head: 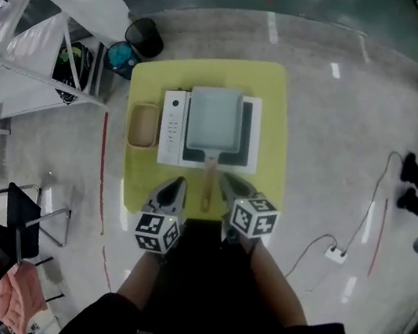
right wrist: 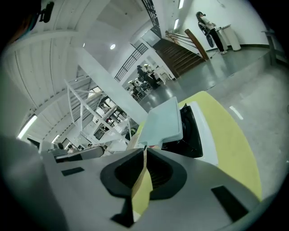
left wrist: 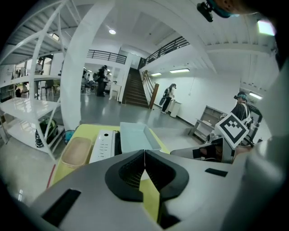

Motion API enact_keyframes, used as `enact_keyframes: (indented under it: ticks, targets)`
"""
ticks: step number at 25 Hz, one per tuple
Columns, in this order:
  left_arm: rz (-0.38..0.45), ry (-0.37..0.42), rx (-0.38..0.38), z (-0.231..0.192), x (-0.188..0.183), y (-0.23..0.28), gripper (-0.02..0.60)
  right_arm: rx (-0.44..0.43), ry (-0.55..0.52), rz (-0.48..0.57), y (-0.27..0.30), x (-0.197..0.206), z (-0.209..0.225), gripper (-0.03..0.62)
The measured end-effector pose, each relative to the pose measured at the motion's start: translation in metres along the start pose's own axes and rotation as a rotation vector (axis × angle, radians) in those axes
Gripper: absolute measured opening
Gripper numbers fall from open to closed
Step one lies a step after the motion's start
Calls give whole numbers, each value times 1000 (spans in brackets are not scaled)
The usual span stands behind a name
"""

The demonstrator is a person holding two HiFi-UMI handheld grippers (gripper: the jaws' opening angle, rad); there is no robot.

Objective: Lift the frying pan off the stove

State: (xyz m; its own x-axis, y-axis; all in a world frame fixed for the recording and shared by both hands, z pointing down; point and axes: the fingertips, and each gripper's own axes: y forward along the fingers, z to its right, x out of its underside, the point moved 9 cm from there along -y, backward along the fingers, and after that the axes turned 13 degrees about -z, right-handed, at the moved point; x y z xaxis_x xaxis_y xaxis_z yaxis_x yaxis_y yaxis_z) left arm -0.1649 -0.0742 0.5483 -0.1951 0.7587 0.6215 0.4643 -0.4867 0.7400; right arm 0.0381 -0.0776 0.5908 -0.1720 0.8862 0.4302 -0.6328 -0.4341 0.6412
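Observation:
A pale blue-grey square frying pan (head: 214,119) sits on the black top of a white stove (head: 172,124) on a yellow table (head: 277,118). Its wooden handle (head: 208,182) points back toward me, between the two grippers. My left gripper (head: 181,184) is shut and empty, just left of the handle at the table's near edge. My right gripper (head: 225,179) is also shut and empty, just right of the handle. In the left gripper view the pan (left wrist: 135,135) lies ahead of the closed jaws (left wrist: 144,153). In the right gripper view the pan (right wrist: 165,122) lies ahead, tilted by the camera's roll.
A shallow wooden tray (head: 143,125) lies left of the stove. Behind the table stands a black bin (head: 145,36). A white shelf rack (head: 22,52) and a chair (head: 17,225) are at the left. A cable with a power strip (head: 335,253) lies on the floor at the right.

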Motion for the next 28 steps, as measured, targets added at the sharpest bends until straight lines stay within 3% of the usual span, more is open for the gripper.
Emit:
enact_keyframes:
  ticks: [5,6,8,16,28]
  targets:
    - [-32,33,55,-7,-12,26,44,9,55,-4,9,-2,11,21]
    - [-37,36,62,-9,-13,29,44,0,77,-7,12,-1,14,39]
    - [-49,40,75,-12,-14,34,44,-21,126,-12,17,2,18,142]
    - [-70,42,80,-28,-17,43,44,-103,313,11,40,3,31,216]
    - [-69,0,50,-47,-13,33,44,-191,430,-24,70,6,35,238]
